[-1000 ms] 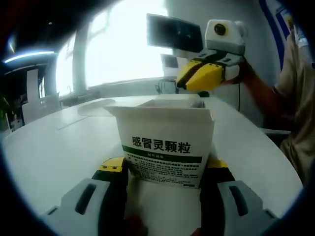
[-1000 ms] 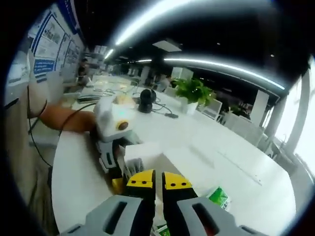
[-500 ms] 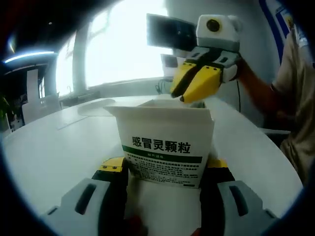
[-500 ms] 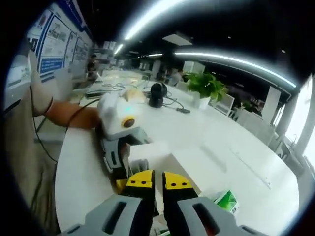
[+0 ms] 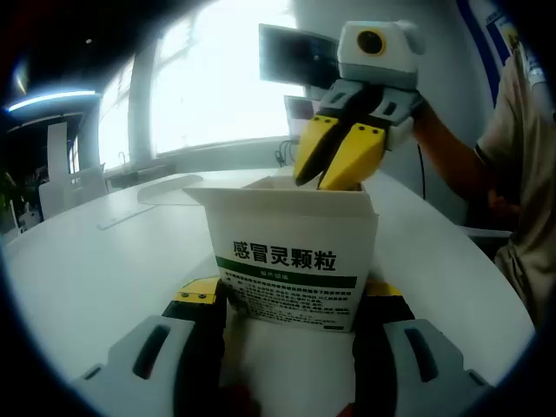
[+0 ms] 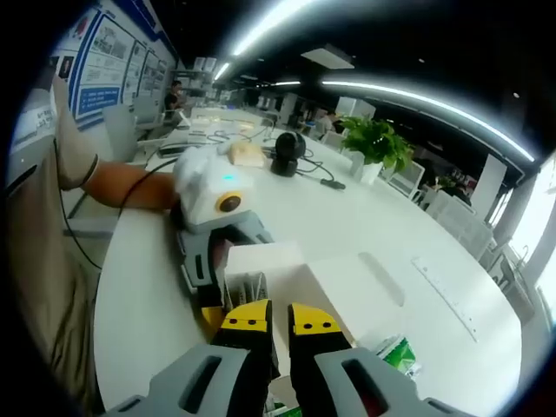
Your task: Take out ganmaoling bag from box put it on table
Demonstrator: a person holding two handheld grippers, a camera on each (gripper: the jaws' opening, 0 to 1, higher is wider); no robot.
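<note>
A white ganmaoling box (image 5: 287, 234) with green Chinese print stands upright on the white table (image 5: 95, 269), top open. My left gripper (image 5: 291, 300) is shut on its lower sides. My right gripper (image 5: 320, 181) hangs over the open top, its yellow fingers (image 5: 352, 156) pointing down, a narrow gap between them, tips at the rim. In the right gripper view, the box (image 6: 265, 261) lies just past my right gripper (image 6: 281, 320), with the left gripper (image 6: 217, 287) clamping it. A green bag (image 6: 395, 354) lies on the table to the right. The box's contents are hidden.
A person's arm (image 6: 130, 187) and sleeve (image 5: 521, 130) reach in beside the box. A monitor (image 5: 304, 56) stands behind it. A black round device (image 6: 288, 149) with cables and a potted plant (image 6: 375, 143) sit farther along the long white table (image 6: 417, 261).
My right gripper has swung over the box and tipped down, its fingers now at the open top. The left gripper and the box have stayed put.
</note>
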